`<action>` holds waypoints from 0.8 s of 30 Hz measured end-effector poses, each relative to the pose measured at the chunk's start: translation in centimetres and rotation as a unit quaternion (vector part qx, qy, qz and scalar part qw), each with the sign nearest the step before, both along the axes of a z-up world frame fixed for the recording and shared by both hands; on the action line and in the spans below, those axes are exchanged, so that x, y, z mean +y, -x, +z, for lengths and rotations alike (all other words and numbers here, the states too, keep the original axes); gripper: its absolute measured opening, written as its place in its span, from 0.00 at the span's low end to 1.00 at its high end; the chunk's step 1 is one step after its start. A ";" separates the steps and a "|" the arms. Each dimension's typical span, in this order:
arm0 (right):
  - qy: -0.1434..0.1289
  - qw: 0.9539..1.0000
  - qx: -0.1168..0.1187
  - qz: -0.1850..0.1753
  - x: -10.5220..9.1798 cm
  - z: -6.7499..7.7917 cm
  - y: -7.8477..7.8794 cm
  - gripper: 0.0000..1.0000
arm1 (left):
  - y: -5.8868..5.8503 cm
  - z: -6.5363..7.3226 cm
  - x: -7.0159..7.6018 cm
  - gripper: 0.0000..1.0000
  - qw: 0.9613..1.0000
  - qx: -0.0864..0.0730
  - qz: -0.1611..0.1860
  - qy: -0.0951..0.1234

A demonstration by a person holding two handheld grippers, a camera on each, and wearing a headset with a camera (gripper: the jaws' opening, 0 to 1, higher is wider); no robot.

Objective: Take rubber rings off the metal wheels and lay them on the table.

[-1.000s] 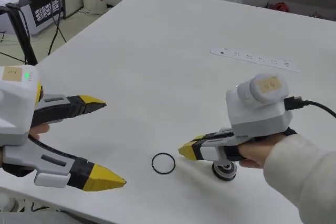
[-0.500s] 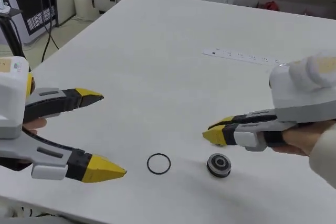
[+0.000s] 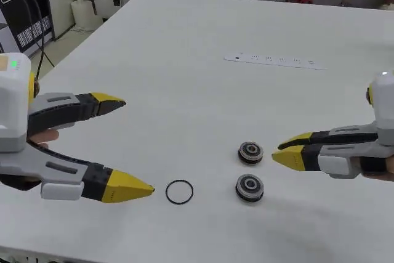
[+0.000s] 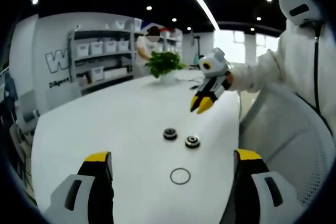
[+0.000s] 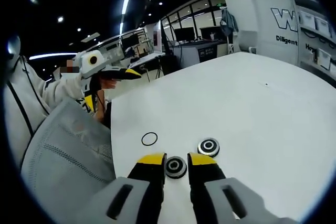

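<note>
Rubber ring (image 3: 179,191) loose and flat on white counter (image 3: 184,60), at 6 o'clock of head view, touching nothing. Two metal wheels at 3 o'clock of ring, well apart from it: near wheel (image 3: 249,187) level with ring, far wheel (image 3: 250,152) just beside it at its 12 o'clock, small gap between. Both flat on counter, dark outer band on each; whether that band is rubber, cannot tell.

Left tongs (image 3: 123,146) at 9 o'clock, spread wide, nothing between jaws. Lower yellow tip near ring at its 9 o'clock, not touching.

Right tongs (image 3: 286,152) at 3 o'clock, jaws almost together with narrow gap, pinching nothing. Tips pointing toward 9 o'clock, just beside far wheel, apart from it.

Right gripper view: one wheel (image 5: 175,166) seen through slit between jaws, other wheel (image 5: 208,147) at 2 o'clock of it, ring (image 5: 149,139) at 10 o'clock.

Left gripper view: ring (image 4: 180,176) midway between wide jaws, wheels beyond at 12 o'clock.

Power strip (image 3: 274,61) far up counter at 12 o'clock, well apart.
</note>
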State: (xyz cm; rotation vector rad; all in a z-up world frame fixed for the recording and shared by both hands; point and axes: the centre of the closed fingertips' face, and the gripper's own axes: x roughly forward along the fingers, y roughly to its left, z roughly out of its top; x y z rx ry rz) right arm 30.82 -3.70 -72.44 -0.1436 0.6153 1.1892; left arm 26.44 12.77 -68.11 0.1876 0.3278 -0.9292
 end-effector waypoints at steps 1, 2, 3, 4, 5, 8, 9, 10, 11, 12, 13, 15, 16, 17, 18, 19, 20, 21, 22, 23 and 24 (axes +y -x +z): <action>0.001 1.000 0.000 0.000 -0.2 -0.2 0.1 0.15 | -0.1 0.1 -0.2 0.97 1.000 -0.001 -0.002 0.000; 0.003 1.000 0.001 0.000 -0.5 -0.4 0.2 0.15 | -0.2 0.4 -0.4 0.97 1.000 -0.002 -0.005 0.001; 0.004 1.000 0.000 0.000 -0.6 -0.5 0.2 0.15 | -0.3 0.6 -0.6 0.97 1.000 -0.003 -0.007 0.002; 0.004 1.000 0.001 -0.001 -0.8 -0.7 0.2 0.15 | -0.4 0.8 -0.8 0.97 1.000 -0.005 -0.009 0.002; 0.002 1.000 0.002 -0.001 -0.9 -0.8 0.3 0.15 | -0.6 1.1 -1.1 0.97 1.000 -0.007 -0.012 0.003; -0.008 1.000 -0.001 0.000 -1.0 -1.0 0.5 0.16 | -1.0 2.0 -2.0 0.92 0.999 -0.023 -0.022 0.000; -0.010 1.000 0.000 0.000 -1.0 -1.1 0.5 0.16 | -1.1 2.2 -2.3 0.92 0.999 -0.024 -0.025 0.002; -0.013 1.000 0.002 0.000 -1.0 -1.3 0.6 0.17 | -1.3 2.6 -2.7 0.92 0.999 -0.025 -0.029 0.004; -0.013 1.000 0.003 0.000 -1.0 -1.4 0.7 0.17 | -1.4 2.7 -3.0 0.92 0.999 -0.027 -0.032 0.005; -0.012 1.000 0.003 0.001 -1.1 -1.7 0.8 0.17 | -1.5 2.9 -3.4 0.92 0.999 -0.030 -0.039 0.004; -0.011 1.000 0.003 0.003 -1.1 -1.8 0.8 0.17 | -1.6 3.1 -3.7 0.92 0.999 -0.031 -0.042 0.004; -0.008 1.000 0.004 0.005 -1.2 -2.2 0.9 0.17 | -1.7 3.4 -4.5 0.91 0.998 -0.039 -0.053 0.006; -0.008 1.000 0.005 0.006 -1.2 -2.3 1.0 0.17 | -1.8 3.6 -4.8 0.91 0.998 -0.040 -0.057 0.009; -0.008 1.000 0.005 0.007 -1.2 -2.4 1.1 0.18 | -1.9 3.8 -5.3 0.90 0.997 -0.042 -0.062 0.014; -0.008 1.000 0.006 0.008 -1.2 -2.5 1.1 0.18 | -1.9 3.9 -5.6 0.90 0.997 -0.042 -0.065 0.015; -0.009 1.000 0.008 0.008 -1.2 -2.7 1.2 0.18 | -2.0 4.0 -5.9 0.90 0.997 -0.043 -0.068 0.016; -0.009 1.000 0.009 0.009 -1.2 -2.9 1.2 0.18 | -2.1 4.0 -6.2 0.89 0.996 -0.044 -0.072 0.016; -0.008 1.000 0.010 0.009 -1.3 -3.0 1.2 0.19 | -2.2 4.0 -6.6 0.88 0.996 -0.044 -0.078 0.016; -0.007 1.000 0.011 0.009 -1.3 -3.2 1.2 0.19 | -2.3 4.0 -6.8 0.87 0.996 -0.043 -0.082 0.016; -0.007 1.000 0.012 0.008 -1.3 -3.4 1.2 0.19 | -2.3 4.0 -7.2 0.87 0.995 -0.042 -0.088 0.016; -0.008 1.000 0.014 0.008 -1.2 -3.5 1.2 0.19 | -2.4 3.9 -7.5 0.86 0.995 -0.041 -0.093 0.014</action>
